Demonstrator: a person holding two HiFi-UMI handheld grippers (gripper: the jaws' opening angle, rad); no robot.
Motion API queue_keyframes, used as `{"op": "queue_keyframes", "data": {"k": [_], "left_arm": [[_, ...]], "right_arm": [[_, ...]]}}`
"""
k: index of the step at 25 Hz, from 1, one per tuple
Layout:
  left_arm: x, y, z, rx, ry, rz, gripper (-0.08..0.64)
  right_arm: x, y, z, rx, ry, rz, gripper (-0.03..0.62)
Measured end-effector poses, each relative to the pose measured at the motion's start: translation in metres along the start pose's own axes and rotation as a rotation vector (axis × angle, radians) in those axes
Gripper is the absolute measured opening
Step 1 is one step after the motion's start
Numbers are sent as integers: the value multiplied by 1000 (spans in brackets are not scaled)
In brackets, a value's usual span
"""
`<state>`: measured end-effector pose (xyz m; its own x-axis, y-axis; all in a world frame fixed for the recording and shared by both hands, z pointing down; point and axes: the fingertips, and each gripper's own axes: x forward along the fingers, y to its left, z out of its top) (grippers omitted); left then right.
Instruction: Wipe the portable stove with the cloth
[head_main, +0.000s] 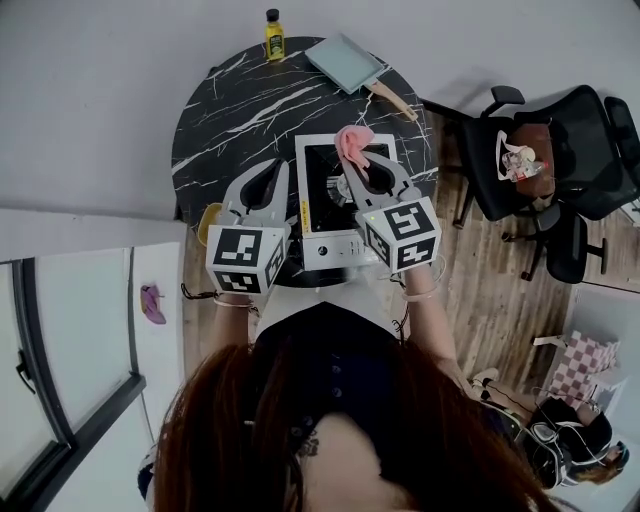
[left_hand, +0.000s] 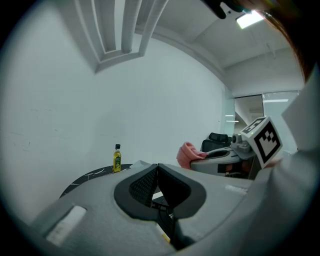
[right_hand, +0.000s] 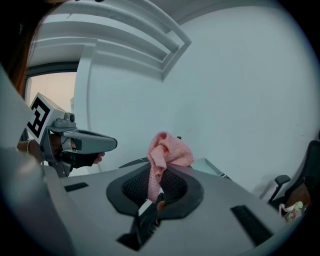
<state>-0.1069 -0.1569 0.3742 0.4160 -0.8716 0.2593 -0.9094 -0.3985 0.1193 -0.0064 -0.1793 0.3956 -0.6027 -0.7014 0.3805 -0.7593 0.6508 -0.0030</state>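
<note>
Head view, steeply down: round black marble-patterned tabletop (head_main: 230, 110) with white veins, carrying a square silver portable stove (head_main: 330, 250) with a dark middle at its near edge. Over the stove's far right corner, a crumpled pink knitted cloth (head_main: 352, 143), pinched in the right hand-held gripper (head_main: 354, 165). Same grip in the right gripper view: both jaws closed on a hanging fold of the cloth (right_hand: 167, 150), the rest bunched above the jaw tips. Impossible to tell whether cloth and stove touch. Just left of the stove, over the tabletop, the left hand-held gripper (head_main: 283, 165); in the left gripper view, jaws pressed together with nothing between them. At the tabletop's far edge, a small yellow bottle with a black cap (head_main: 274, 35); to its right, a pale blue-green rectangular pan with a wooden handle (head_main: 345, 62). Right of the tabletop, black office chairs (head_main: 560, 150) on a wood-plank floor (head_main: 500, 300).
</note>
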Motion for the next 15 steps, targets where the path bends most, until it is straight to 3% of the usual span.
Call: {"op": "queue_keyframes", "data": {"k": [15], "left_arm": [[25,11,-12,-49,29,86,12]], "right_arm": [[43,-11,-23,-183,110,163,41]]}}
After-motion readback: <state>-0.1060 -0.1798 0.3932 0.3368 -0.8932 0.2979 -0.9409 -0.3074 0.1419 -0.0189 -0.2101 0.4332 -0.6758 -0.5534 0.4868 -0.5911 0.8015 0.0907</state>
